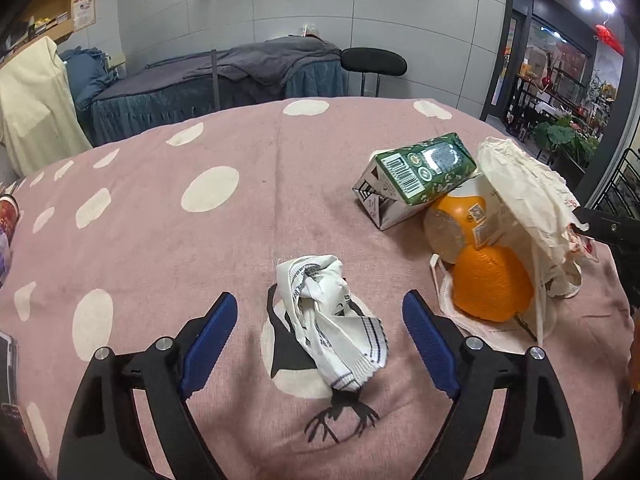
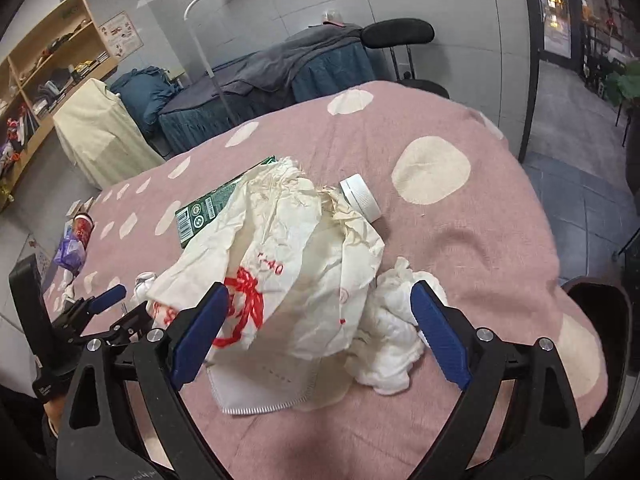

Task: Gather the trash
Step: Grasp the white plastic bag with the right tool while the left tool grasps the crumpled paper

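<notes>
- Your left gripper (image 1: 320, 320) is spread wide around the crumpled wrapper (image 1: 330, 316) on the pink cloth (image 1: 160, 240).
- Your right gripper (image 2: 320, 320) gapes over the paper bag (image 2: 280, 264), holding nothing.

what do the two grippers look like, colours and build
Both look alike. The left gripper and the right gripper each have two flat blue pads with ribbed inner faces, mounted on black plastic fingers with triangular cut-outs. Round silver bolt heads sit at the joints. No cables or markings show. In the right view, a bit of the person's hand shows under the left gripper's black body.
</notes>
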Motion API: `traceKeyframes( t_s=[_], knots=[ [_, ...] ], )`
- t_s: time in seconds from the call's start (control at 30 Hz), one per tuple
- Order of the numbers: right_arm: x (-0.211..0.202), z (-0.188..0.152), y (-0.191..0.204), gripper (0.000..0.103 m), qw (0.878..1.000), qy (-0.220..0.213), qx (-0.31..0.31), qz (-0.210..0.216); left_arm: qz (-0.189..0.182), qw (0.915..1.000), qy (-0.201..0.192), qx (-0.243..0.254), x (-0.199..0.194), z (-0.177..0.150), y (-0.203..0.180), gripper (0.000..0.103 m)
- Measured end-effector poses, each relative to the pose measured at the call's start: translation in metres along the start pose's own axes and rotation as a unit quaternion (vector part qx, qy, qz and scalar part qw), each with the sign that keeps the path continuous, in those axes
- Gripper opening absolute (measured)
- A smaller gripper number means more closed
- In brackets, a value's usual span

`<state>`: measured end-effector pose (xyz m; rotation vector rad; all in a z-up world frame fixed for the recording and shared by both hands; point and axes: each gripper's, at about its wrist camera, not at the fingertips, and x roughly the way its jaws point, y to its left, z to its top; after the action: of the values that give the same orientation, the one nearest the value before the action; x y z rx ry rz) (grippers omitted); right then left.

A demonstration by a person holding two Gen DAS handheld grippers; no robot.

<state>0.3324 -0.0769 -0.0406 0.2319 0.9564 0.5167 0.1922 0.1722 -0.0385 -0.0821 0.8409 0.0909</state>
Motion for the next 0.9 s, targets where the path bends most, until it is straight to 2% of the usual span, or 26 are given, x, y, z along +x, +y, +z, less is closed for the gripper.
traceKeyframes(
  t_s=[0.07, 0.1, 0.23, 0.3, 0.33, 0.5, 0.9],
  knots=[
    [0.007, 0.002, 0.001, 0.091, 1.000, 0.006, 0.012, 0.009, -0.003, 0.9999, 0.014, -0.001, 0.009, 0.001, 0.004, 0.072],
    [0.008, 0.002, 0.003, 0.087, 1.000, 0.002, 0.009, 0.004, -0.004, 0.9998, 0.019, -0.003, 0.011, 0.000, 0.005, 0.067],
    [0.005, 0.002, 0.014, 0.044, 0.999, -0.018, -0.031, -0.021, -0.026, 0.9990, 0.029, -0.021, 0.015, -0.004, 0.010, 0.047],
    [-0.001, -0.001, 0.019, 0.040, 0.998, -0.030, -0.044, -0.030, -0.023, 0.9991, 0.027, -0.022, 0.012, -0.006, 0.009, 0.039],
    [-0.005, -0.002, 0.021, 0.034, 0.997, -0.038, -0.051, -0.036, -0.022, 0.9992, 0.025, -0.022, 0.010, -0.007, 0.009, 0.037],
    [-0.027, -0.007, 0.032, 0.026, 0.993, -0.075, -0.083, -0.048, -0.024, 0.9994, 0.011, -0.023, 0.001, -0.007, 0.007, 0.033],
    [-0.096, -0.032, 0.021, 0.024, 0.988, -0.132, -0.070, -0.037, -0.057, 0.9978, -0.032, -0.006, -0.044, -0.006, -0.023, 0.032]
  ],
)
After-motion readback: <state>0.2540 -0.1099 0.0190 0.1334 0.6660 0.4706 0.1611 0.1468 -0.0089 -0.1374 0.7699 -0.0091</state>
